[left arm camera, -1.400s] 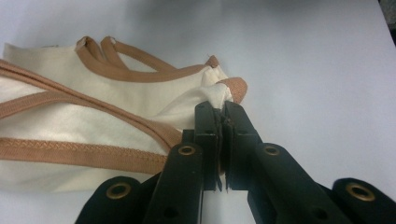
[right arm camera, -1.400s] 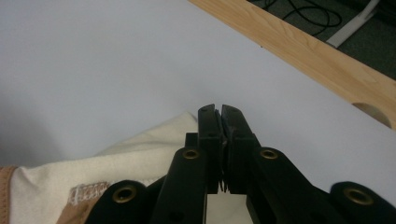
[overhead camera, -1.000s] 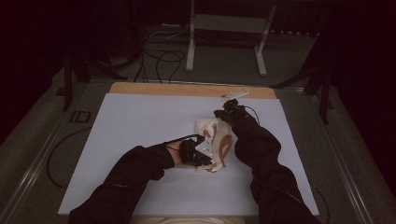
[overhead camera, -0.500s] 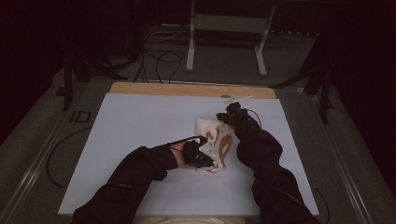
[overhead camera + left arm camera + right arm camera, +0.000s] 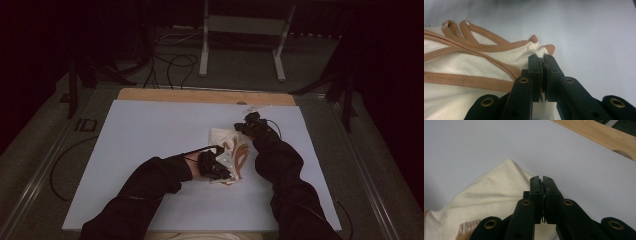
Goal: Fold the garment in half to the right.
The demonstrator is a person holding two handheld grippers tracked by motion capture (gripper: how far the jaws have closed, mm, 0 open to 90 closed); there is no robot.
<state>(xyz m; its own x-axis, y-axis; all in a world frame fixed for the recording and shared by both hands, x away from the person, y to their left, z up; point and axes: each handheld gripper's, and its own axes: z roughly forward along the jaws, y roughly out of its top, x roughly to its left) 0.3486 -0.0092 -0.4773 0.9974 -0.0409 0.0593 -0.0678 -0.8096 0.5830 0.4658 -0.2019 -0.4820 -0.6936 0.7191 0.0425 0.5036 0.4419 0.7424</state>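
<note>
L gripper had its fingers clamped on the cream garment's tan-trimmed corner mid-surface, R gripper pinched shut w/ cloth apparently caught lower down; fold prob half done, flattening left.

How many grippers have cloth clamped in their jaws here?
2. The left gripper pinches a tan-trimmed corner of the cream garment at its near side; the right gripper grips its far plain edge.
</note>
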